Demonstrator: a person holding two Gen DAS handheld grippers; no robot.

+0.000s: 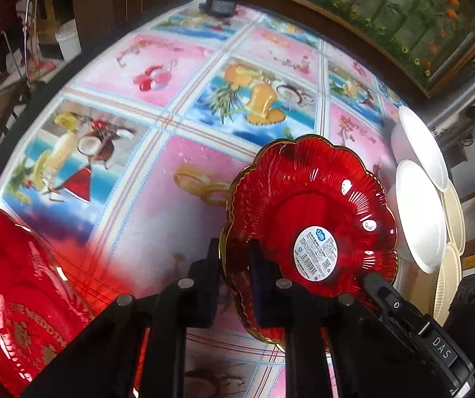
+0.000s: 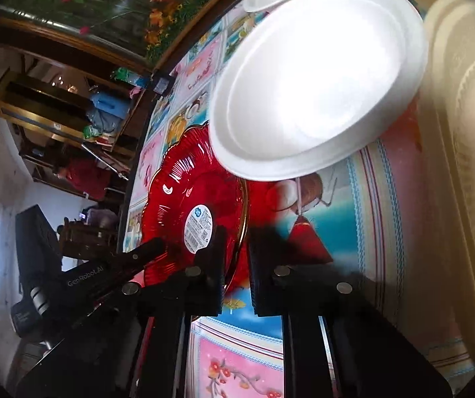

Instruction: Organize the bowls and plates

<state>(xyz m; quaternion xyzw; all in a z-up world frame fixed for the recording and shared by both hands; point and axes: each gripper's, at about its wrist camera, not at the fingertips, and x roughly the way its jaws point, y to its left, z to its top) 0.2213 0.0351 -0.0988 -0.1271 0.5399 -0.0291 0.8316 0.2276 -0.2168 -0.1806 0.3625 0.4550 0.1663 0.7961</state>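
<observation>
A red scalloped glass plate (image 1: pixel 313 212) with a gold rim and a white label is held tilted above the table. My left gripper (image 1: pixel 234 278) is shut on its near rim. My right gripper (image 2: pixel 235 262) is shut on the same plate (image 2: pixel 187 195) at the opposite rim; its black body (image 1: pixel 403 311) shows in the left wrist view. A second red plate (image 1: pixel 15 298) with gold lettering lies at the lower left. Two white bowls (image 1: pixel 420 212) (image 2: pixel 313 83) and cream plates (image 1: pixel 453 212) lie at the right.
The table (image 1: pixel 177 172) has a fruit-print cloth. A steel kettle (image 1: pixel 463 106) stands at the far right edge. A dark small object (image 1: pixel 219 3) sits at the far edge. A wooden cabinet and a framed flower picture are behind.
</observation>
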